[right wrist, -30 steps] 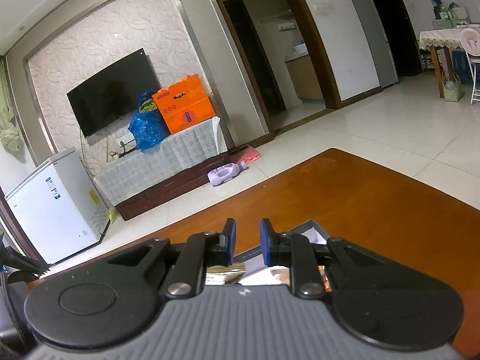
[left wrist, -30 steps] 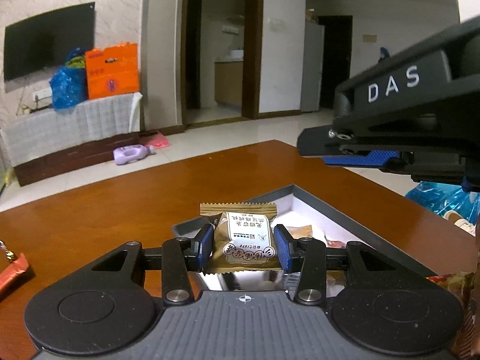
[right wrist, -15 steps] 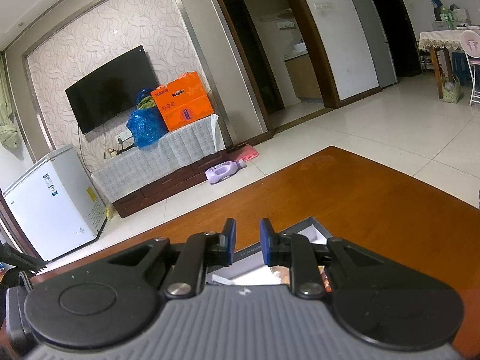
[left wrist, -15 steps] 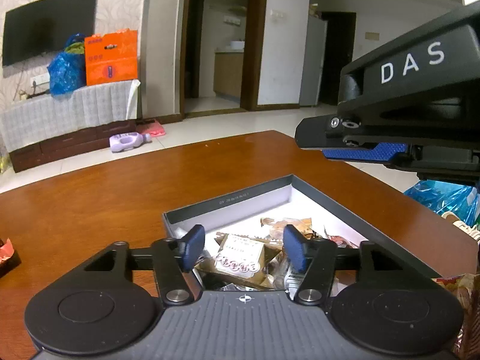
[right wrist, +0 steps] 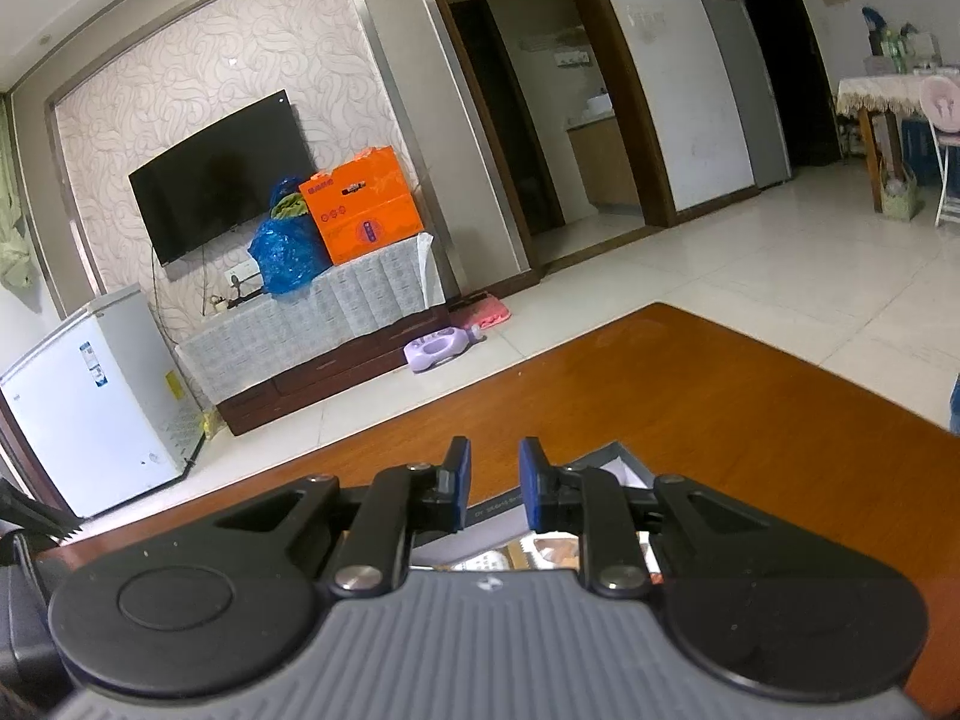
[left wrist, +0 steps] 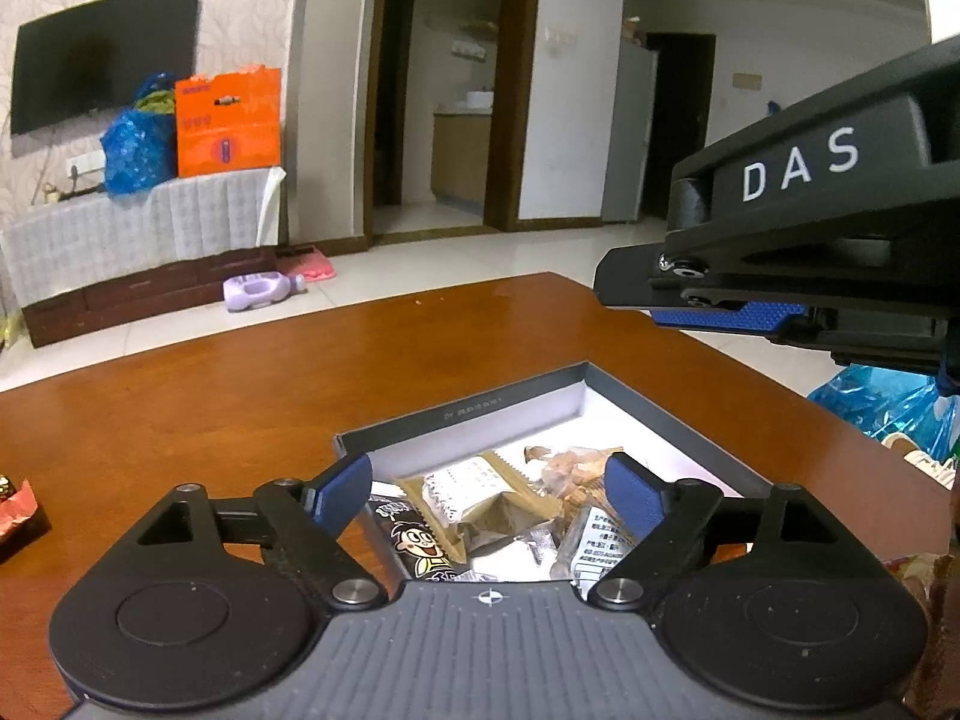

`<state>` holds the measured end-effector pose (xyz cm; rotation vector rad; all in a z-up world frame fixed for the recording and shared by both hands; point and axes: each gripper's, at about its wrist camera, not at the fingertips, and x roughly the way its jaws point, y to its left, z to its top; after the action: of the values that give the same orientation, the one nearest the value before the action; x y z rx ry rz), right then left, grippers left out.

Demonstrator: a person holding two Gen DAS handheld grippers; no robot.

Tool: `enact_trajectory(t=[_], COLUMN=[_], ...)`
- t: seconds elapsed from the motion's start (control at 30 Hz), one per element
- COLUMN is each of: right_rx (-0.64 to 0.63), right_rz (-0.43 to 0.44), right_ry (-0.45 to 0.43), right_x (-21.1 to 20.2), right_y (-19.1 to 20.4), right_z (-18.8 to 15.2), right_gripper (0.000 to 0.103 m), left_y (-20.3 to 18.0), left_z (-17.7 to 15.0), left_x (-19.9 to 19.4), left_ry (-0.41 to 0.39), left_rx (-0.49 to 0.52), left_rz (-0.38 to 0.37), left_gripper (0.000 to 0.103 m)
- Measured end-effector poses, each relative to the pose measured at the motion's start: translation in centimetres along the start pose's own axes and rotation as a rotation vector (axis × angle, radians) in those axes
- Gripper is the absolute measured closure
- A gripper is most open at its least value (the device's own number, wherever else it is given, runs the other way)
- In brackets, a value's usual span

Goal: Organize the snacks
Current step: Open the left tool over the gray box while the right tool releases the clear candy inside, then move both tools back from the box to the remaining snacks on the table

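The left gripper (left wrist: 489,495) is hovering over the open grey box (left wrist: 474,411), its jaws having just been spreading wide, and nothing is sitting between the blue pads (left wrist: 633,495). Directly below them, the tan snack packet (left wrist: 474,495) is lying inside the box on a heap of other wrapped snacks, among them a dark packet with a cartoon face (left wrist: 420,543) at the box's near left side. The right gripper (right wrist: 493,480) is hanging above the box's right edge with its jaws drawn close together and nothing between them; in the left wrist view its dark body (left wrist: 798,234) is filling the upper right. The box is resting on the wooden table (left wrist: 210,396), with one corner pointing toward the table's far edge. A red wrapper (left wrist: 15,510) is lying at the table's left edge, and a blue plastic bag (left wrist: 882,402) is showing beyond its right edge.
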<state>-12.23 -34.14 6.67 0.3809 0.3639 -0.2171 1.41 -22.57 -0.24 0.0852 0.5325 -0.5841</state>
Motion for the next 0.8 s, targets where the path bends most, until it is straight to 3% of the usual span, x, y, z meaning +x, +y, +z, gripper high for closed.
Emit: enact_trajectory(t=[0.1, 0.17, 0.23, 0.43, 0.8], right_rx=[-0.020, -0.024, -0.010, -0.034, -0.107], right_rz=[-0.010, -0.010, -0.006, -0.004, 0.042], right_ry=[0.008, 0.015, 0.008, -0.022, -0.007], right_x=[0.2, 0.3, 0.0, -1.0, -1.3], right_y=[0.6, 1.0, 1.3, 2.9, 7.9], right_z=[-0.2, -0.2, -0.3, -0.2, -2.6], right_gripper=[0.078, 0.052, 0.037, 0.027, 0.019], left_y=[0.3, 0.6, 1.0, 3.5, 9.8], left_z=[0.1, 0.2, 0.4, 0.7, -0.2], left_x=[-0.5, -0.9, -1.4, -3.4, -7.9], left_ry=[-0.002, -0.003, -0.005, -0.009, 0.033], left_rx=[-0.002, 0.003, -0.002, -0.012, 0.014], left_rz=[0.005, 0.012, 0.024, 0.072, 0.218], left_gripper=[0.009, 0.008, 0.005, 0.001, 0.000])
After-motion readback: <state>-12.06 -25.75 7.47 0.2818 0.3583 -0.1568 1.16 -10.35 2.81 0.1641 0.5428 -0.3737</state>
